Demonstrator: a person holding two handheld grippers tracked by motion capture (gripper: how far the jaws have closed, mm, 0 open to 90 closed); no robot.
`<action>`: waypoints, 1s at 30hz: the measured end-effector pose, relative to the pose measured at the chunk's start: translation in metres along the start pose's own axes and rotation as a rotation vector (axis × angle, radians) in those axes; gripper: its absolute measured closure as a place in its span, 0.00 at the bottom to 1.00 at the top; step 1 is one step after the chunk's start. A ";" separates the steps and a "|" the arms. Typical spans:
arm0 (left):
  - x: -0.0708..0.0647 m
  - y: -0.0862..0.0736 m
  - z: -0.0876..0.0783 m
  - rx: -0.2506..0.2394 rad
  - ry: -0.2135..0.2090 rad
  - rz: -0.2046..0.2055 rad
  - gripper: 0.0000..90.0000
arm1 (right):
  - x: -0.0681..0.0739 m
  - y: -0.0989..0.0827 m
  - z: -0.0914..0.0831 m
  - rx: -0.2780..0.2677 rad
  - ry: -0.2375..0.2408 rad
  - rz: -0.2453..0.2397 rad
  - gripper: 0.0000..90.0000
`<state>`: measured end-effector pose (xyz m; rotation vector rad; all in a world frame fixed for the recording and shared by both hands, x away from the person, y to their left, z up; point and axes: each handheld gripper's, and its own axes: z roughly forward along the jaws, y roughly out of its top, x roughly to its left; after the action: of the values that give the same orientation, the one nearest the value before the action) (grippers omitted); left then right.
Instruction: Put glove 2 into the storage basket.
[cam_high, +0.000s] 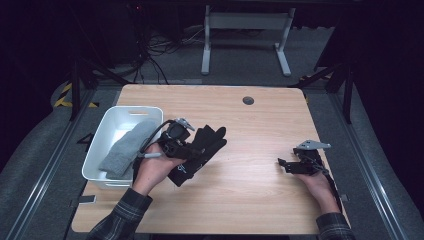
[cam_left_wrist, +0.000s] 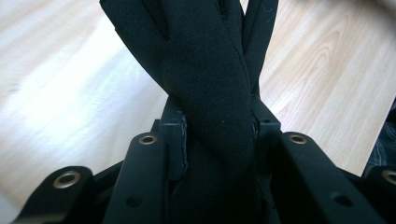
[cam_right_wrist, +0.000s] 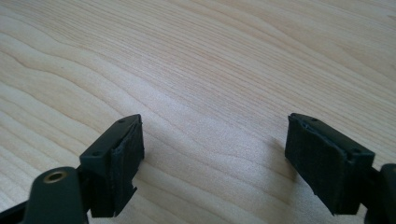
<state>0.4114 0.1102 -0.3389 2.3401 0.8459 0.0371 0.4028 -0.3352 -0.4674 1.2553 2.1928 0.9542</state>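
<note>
- My left gripper (cam_left_wrist: 217, 133) has its jaws clamped on a black glove (cam_left_wrist: 205, 93); the pads press its cloth from both sides, and the glove's fingers fan out beyond the tips in the left gripper view.
- In the high view the black glove (cam_high: 202, 150) hangs from my left gripper (cam_high: 186, 148) above the table, just right of the white bin, its fingers spread up and to the right and its cuff end drooping low by my left hand (cam_high: 152, 167).
- My right gripper (cam_right_wrist: 212, 158) stands with jaws wide apart and nothing between them, bare wood under the gap.
- In the high view that right gripper (cam_high: 287, 164) sits low over the table's right part, well apart from the glove, jaws pointing left.
- A white bin (cam_high: 100, 145) sits on the table's left part, and a grey cloth item (cam_high: 125, 150) lies inside it.
- The wooden table (cam_high: 250, 125) carries a small dark round grommet (cam_high: 248, 100) near its far edge.
</note>
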 end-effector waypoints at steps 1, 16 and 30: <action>0.003 0.001 -0.005 -0.005 0.011 -0.002 0.75 | 0.000 0.000 0.000 0.000 0.000 0.000 0.22; 0.065 -0.020 -0.075 -0.053 0.128 -0.138 0.75 | 0.000 0.000 0.000 0.000 0.001 0.000 0.22; 0.123 -0.078 -0.089 -0.013 0.172 -0.307 0.74 | 0.000 0.000 0.000 0.000 0.000 0.001 0.22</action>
<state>0.4438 0.2777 -0.3361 2.1929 1.2780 0.1146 0.4030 -0.3349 -0.4675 1.2566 2.1922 0.9547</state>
